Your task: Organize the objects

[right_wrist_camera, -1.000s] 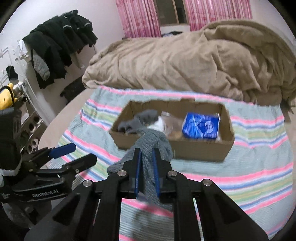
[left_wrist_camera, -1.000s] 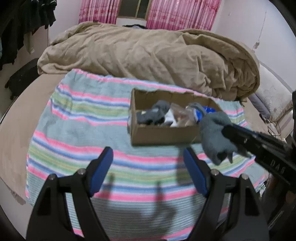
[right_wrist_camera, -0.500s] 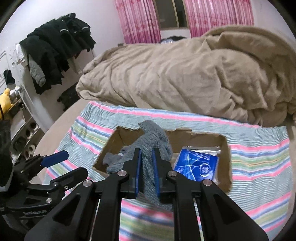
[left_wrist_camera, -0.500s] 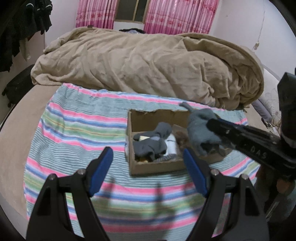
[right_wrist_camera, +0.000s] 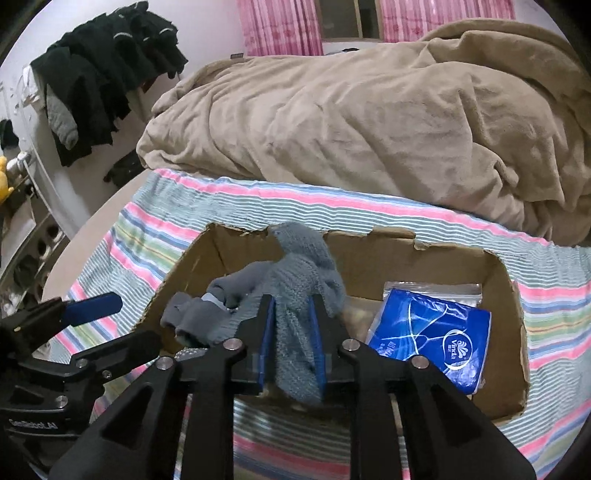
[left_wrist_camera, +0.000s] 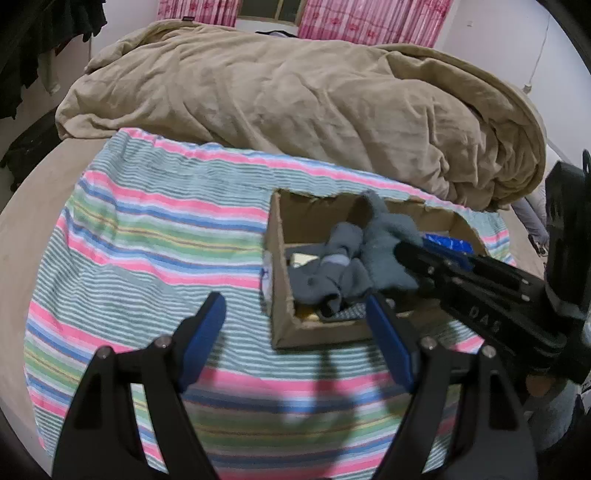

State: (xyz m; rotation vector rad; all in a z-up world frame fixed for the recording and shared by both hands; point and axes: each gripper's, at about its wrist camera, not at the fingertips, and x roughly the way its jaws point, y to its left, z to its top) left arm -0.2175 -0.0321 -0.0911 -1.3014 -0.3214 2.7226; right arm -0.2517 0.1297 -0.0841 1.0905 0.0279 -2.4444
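Observation:
An open cardboard box (left_wrist_camera: 280,266) (right_wrist_camera: 424,266) sits on a striped blanket (left_wrist_camera: 147,258) on the bed. My right gripper (right_wrist_camera: 291,332) is shut on a grey knitted sock (right_wrist_camera: 295,280), held over the box's left half; it also shows in the left wrist view (left_wrist_camera: 388,251). Under it lies a darker grey sock (right_wrist_camera: 199,317) (left_wrist_camera: 325,273). A blue tissue pack (right_wrist_camera: 432,332) lies in the box's right half. My left gripper (left_wrist_camera: 295,332) is open and empty, hovering above the blanket in front of the box's left corner.
A rumpled tan duvet (left_wrist_camera: 295,110) is heaped behind the box. Dark clothes (right_wrist_camera: 103,74) hang at the far left by a shelf (right_wrist_camera: 29,229). Pink curtains (right_wrist_camera: 280,26) cover the back window.
My right gripper has carried the grey sock forward and down, from in front of the box to over its left half. My left gripper has shifted left.

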